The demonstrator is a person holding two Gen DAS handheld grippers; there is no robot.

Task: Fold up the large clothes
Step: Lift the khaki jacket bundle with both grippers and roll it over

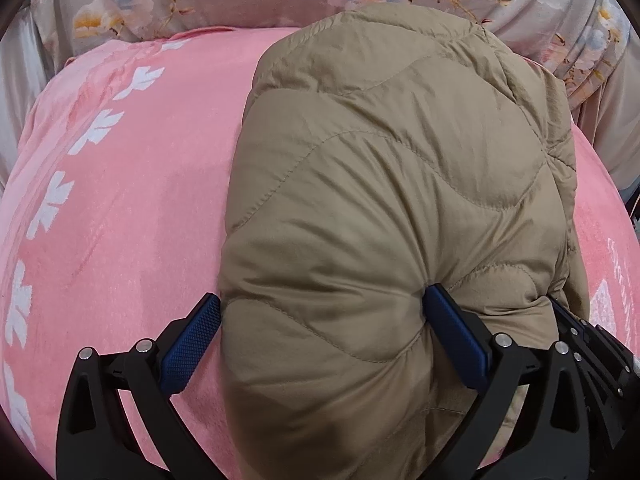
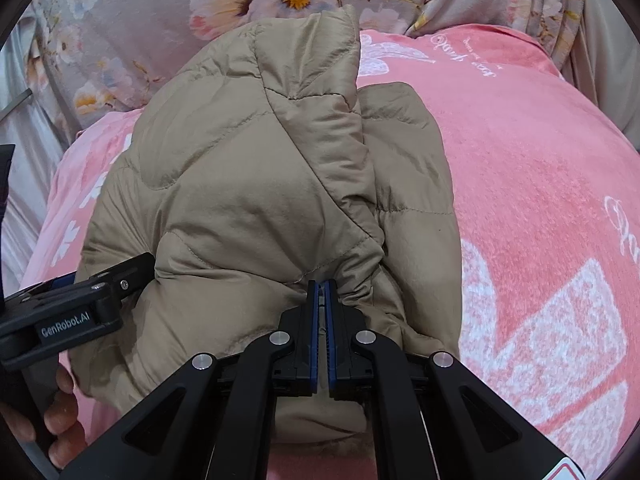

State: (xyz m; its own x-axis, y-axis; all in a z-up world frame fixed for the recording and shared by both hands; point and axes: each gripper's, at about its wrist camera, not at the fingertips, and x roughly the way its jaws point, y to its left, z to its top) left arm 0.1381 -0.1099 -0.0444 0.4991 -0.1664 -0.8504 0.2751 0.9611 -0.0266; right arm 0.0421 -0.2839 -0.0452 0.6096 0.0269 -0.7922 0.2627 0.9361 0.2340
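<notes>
Jacket, left wrist view: tan quilted puffer jacket [image 1: 384, 200] lay bunched on the pink plush blanket with white leaf print [image 1: 120, 220], filling the centre and right of the frame.
Long axis, left wrist view: it ran from the bottom centre to the upper right, where the far end reached the grey floral fabric [image 1: 200, 0].
Left gripper: left gripper [image 1: 328, 336] stood spread wide around the near end of the jacket; its right blue pad dug into a padded fold, while its left pad sat just beside the jacket's edge, over the blanket.
Risk, left wrist view: with so much padding between the spread fingers, a closing grip would likely have caught only the outer shell, and the fill could have bulged out and slipped free.

Jacket, right wrist view: the same jacket occupied the centre-left, a raised collar-like flap pointing to the top centre of the frame.
Long axis, right wrist view: it ran roughly from bottom to top, tilting slightly left.
Right gripper: right gripper [image 2: 322, 286] was pressed together, pinching a gathered pucker of jacket cloth at the lower centre.
Risk, right wrist view: the pinch held thin cloth only, so a hard pull could have dragged the whole bundle and undone its folds, or the slick shell could have slid out.
Crowding: the left gripper entered at the lower left edge, near the right one; the two could have collided.
</notes>
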